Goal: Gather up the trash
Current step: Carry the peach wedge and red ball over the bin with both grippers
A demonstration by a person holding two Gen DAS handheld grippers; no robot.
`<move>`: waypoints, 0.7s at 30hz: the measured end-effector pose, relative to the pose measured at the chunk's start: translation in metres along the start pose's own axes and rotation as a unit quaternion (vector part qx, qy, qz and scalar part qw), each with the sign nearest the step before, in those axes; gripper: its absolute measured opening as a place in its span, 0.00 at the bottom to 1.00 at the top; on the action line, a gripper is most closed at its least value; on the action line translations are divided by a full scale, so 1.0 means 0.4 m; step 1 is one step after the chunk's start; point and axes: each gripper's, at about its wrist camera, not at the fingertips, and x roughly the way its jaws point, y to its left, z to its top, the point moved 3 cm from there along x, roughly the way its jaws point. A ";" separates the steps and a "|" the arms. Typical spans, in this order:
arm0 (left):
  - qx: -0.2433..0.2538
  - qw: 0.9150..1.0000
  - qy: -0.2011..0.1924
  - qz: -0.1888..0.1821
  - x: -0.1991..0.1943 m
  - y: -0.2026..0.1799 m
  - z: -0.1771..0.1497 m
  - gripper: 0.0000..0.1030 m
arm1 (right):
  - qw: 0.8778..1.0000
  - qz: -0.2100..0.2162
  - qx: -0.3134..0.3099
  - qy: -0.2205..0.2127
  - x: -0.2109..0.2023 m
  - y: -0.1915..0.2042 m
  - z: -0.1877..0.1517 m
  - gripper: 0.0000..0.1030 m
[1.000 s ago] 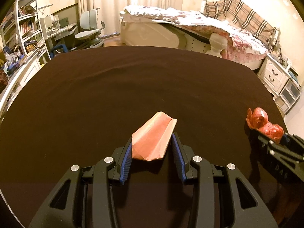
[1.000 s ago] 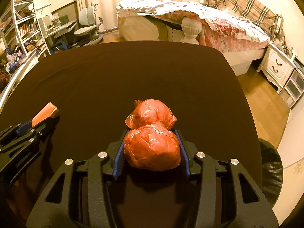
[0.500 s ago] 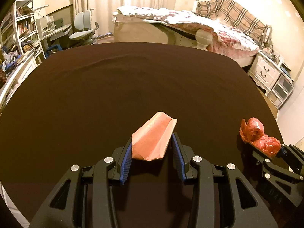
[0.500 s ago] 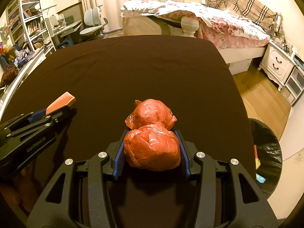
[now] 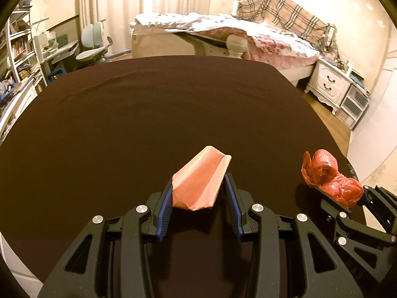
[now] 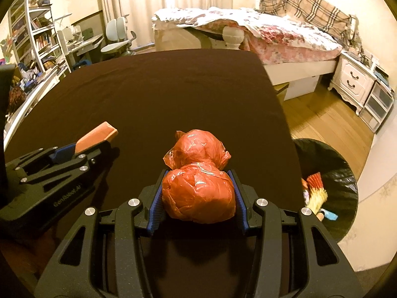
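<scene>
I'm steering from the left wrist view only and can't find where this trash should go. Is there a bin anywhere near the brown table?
Observer: Yes. A round bin lined with a black plastic bag stands on the wooden floor just past the table's right edge.
Operator: Is anything in it yet?
Observer: Yes, some colourful scraps, red and yellow among them, lie inside against its near-left wall.
Operator: How is the right gripper's load sitting?
Observer: The right gripper pinches the lower lobe of the crumpled orange-red plastic bag; the upper lobe sticks out beyond the fingers.
</scene>
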 end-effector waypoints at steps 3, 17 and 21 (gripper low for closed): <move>0.007 1.000 0.000 -0.009 0.001 -0.025 -0.003 0.39 | 1.000 -0.005 0.009 -0.005 -0.017 -0.024 -0.003 0.45; 0.035 0.998 -0.014 -0.041 -0.011 -0.116 -0.002 0.39 | 0.997 -0.047 0.055 -0.020 -0.050 -0.156 -0.021 0.45; 0.045 0.998 -0.018 -0.051 -0.012 -0.146 0.005 0.39 | 0.995 -0.062 0.071 -0.027 -0.065 -0.201 -0.019 0.45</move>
